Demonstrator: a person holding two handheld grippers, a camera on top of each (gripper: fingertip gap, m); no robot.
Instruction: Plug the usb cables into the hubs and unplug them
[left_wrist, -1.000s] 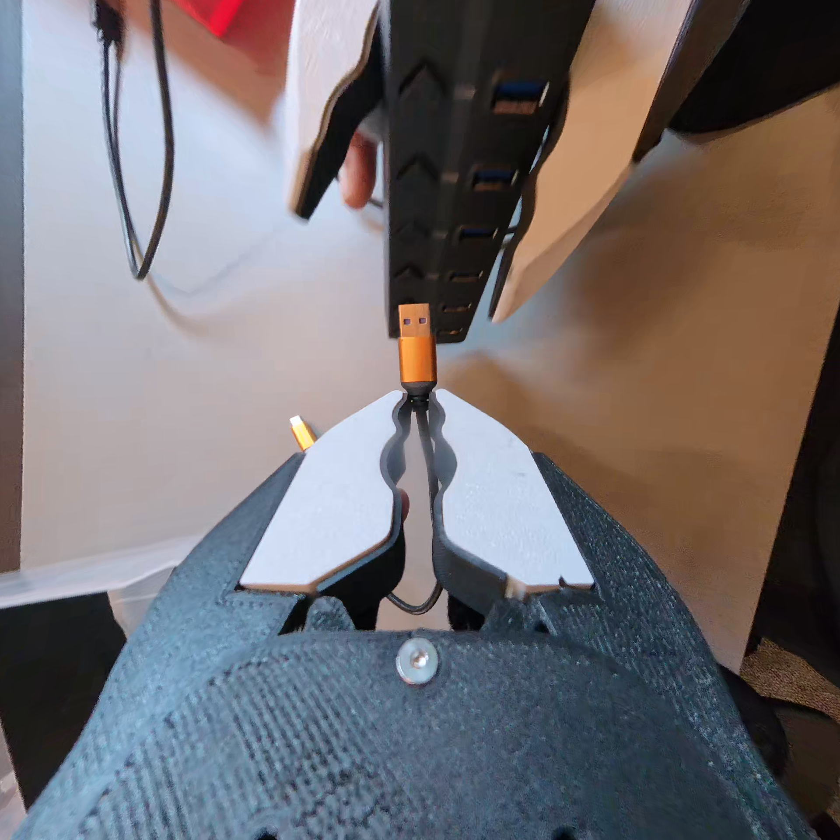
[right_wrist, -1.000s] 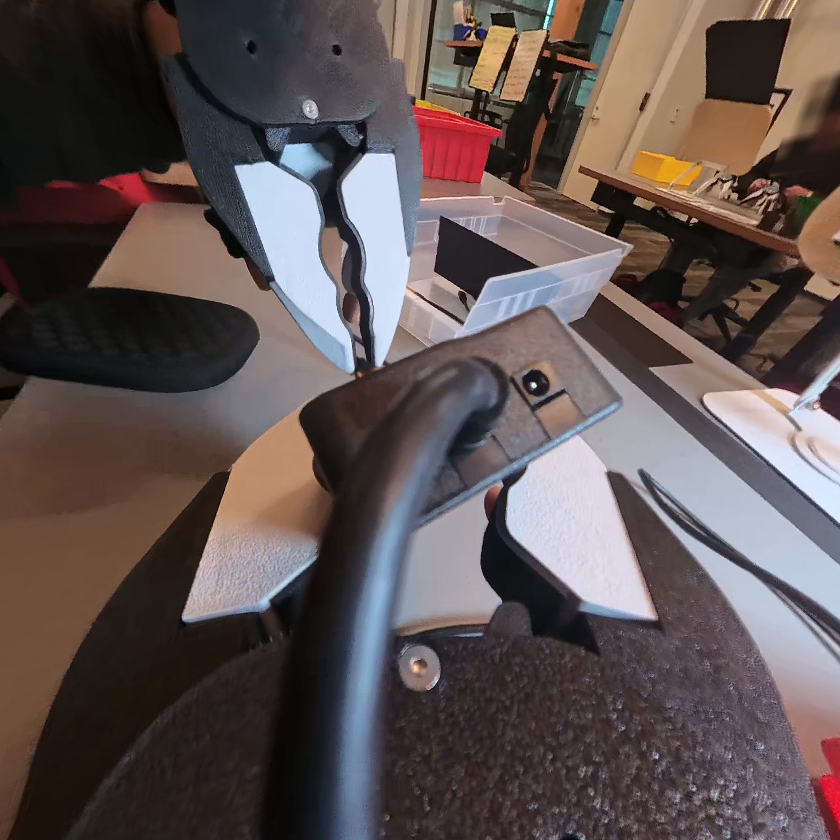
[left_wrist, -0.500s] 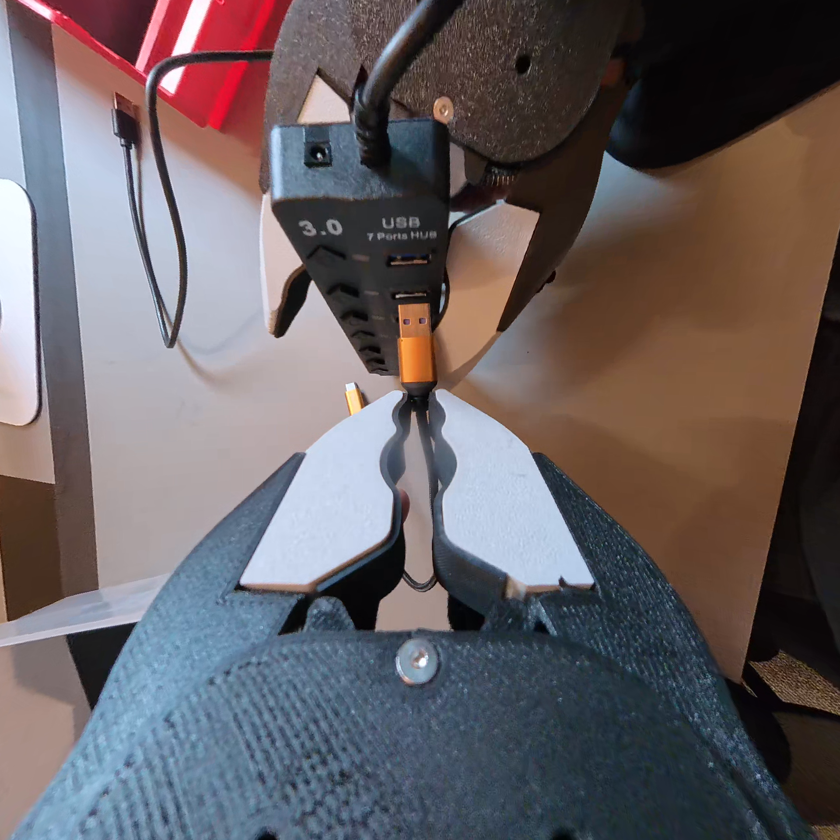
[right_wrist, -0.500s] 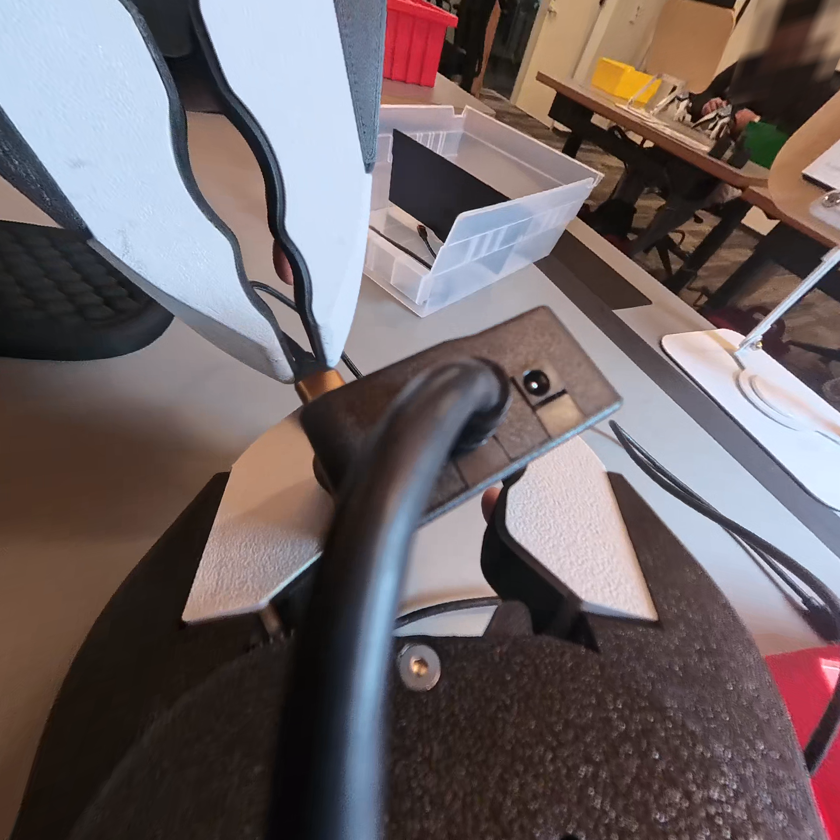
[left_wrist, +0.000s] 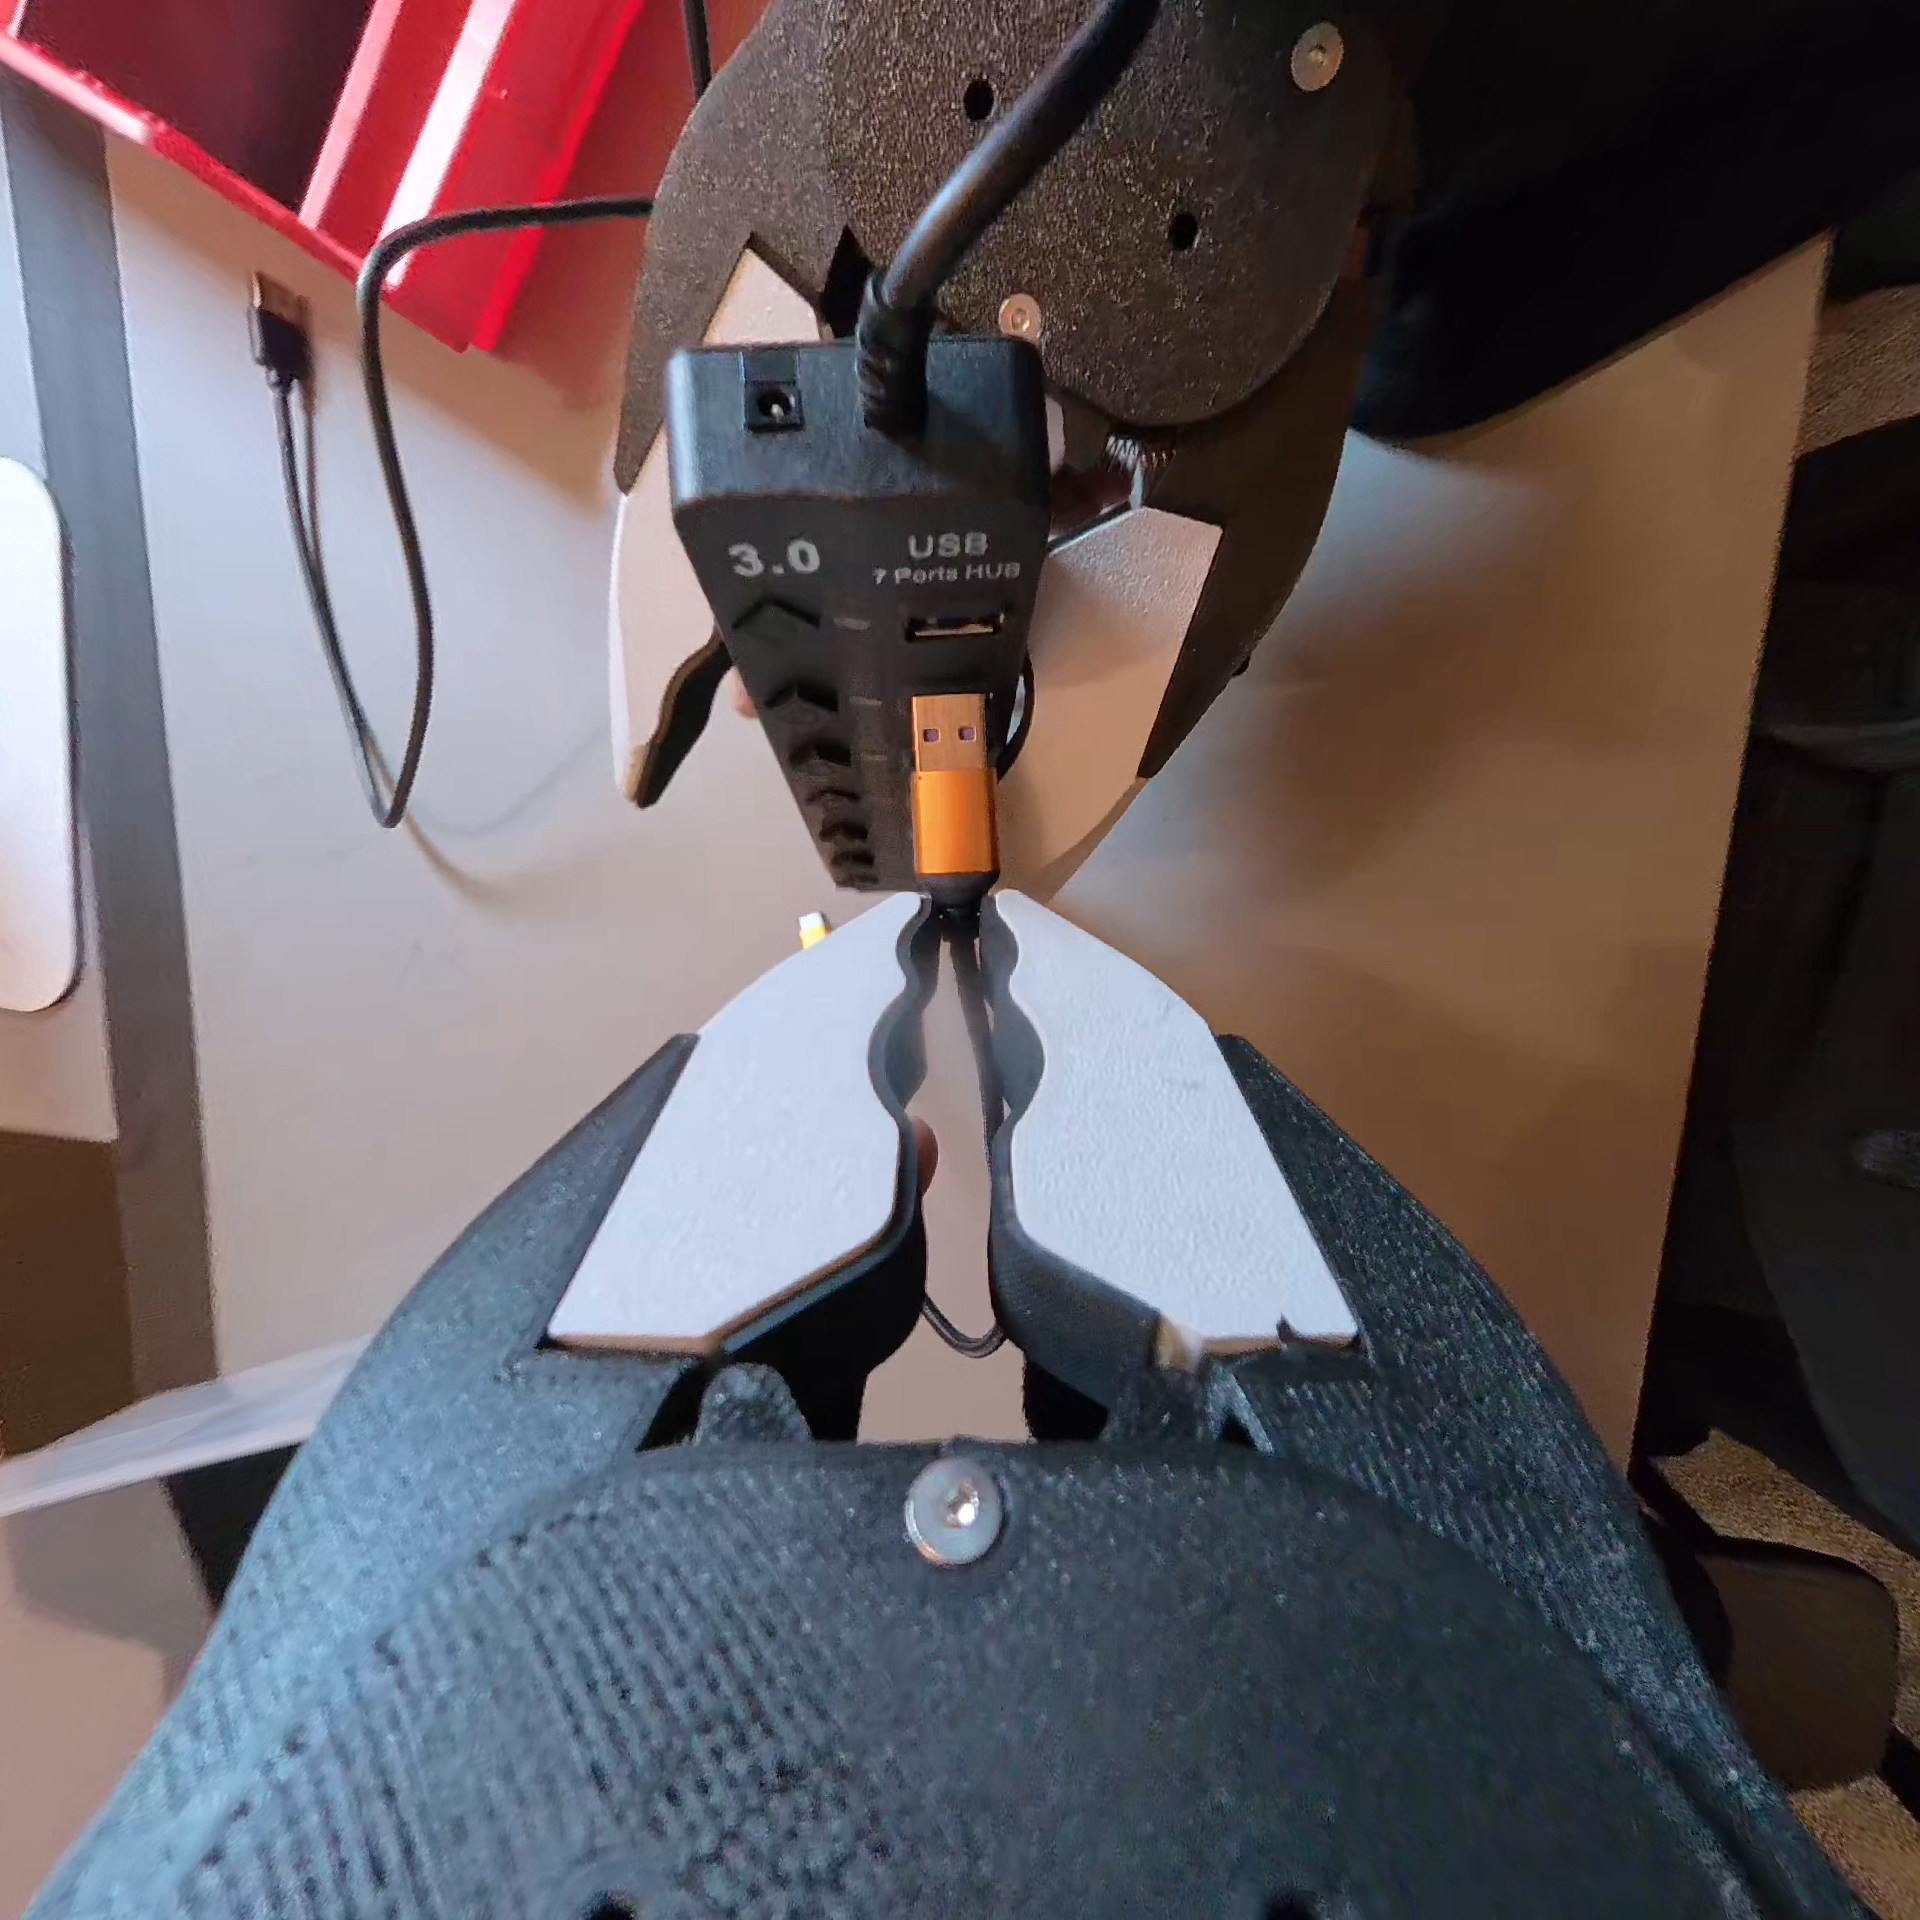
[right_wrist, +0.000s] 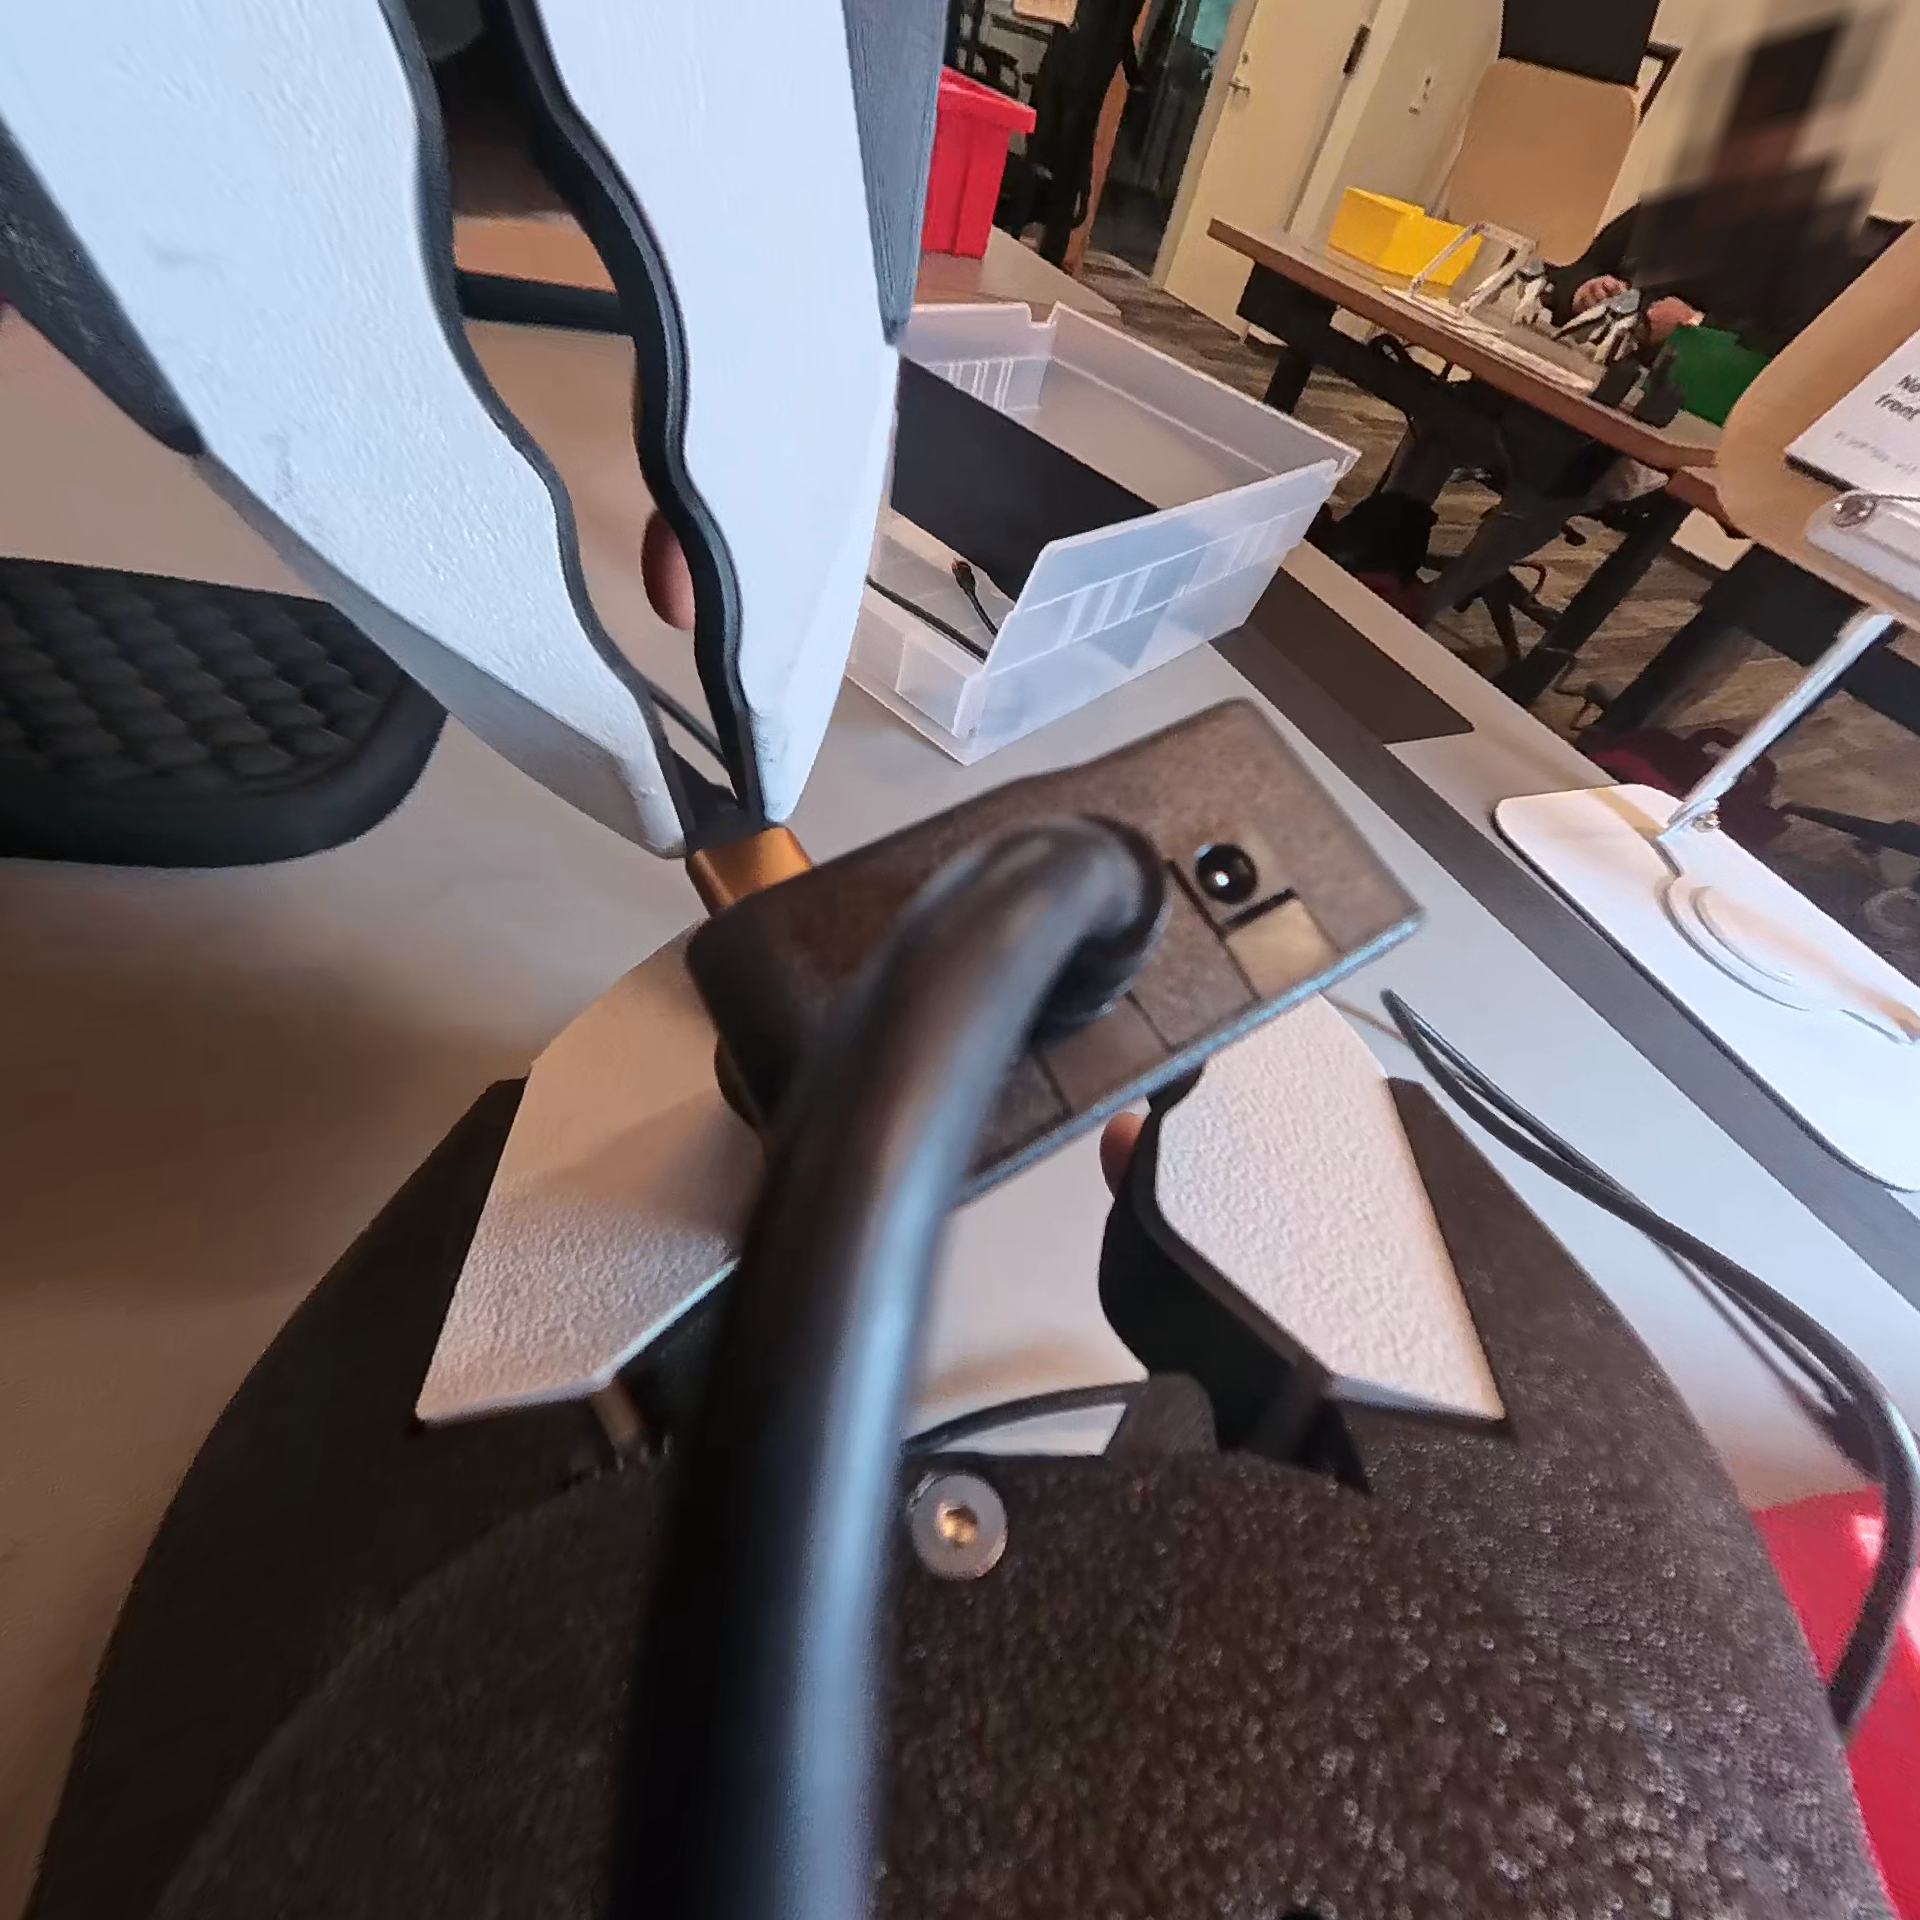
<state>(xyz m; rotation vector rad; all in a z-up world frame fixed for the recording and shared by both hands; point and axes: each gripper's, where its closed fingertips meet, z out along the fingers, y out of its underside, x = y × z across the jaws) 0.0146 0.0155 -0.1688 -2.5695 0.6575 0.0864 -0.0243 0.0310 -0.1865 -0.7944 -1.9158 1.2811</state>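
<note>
My left gripper (left_wrist: 956, 906) is shut on a thin black cable just behind its orange USB plug (left_wrist: 951, 800). The plug points at the black multi-port hub (left_wrist: 862, 540). Its bare metal tip lies over the hub's face by the second port, fully in sight. My right gripper (right_wrist: 987, 1039) is shut on the hub (right_wrist: 1226, 862), whose thick black cable (right_wrist: 831, 1299) runs back over it. The right gripper also shows in the left wrist view (left_wrist: 904, 779) above the hub. In the right wrist view the left gripper (right_wrist: 717, 821) and the plug (right_wrist: 748, 868) touch the hub's far edge.
A red bin (left_wrist: 312, 125) and a loose black cable with a USB plug (left_wrist: 281, 332) lie on the table at left. A second orange connector (left_wrist: 810, 925) peeks out beside my left finger. A clear plastic tray (right_wrist: 1143, 561), a white lamp base (right_wrist: 1714, 935) and a black mesh chair (right_wrist: 156, 707) stand around. About 5 cm separates my left fingertips from my right.
The right gripper has turned the hub so its cable end faces the left camera, and brought it nearer. The plug has gone from the hub's near end to beside the second port.
</note>
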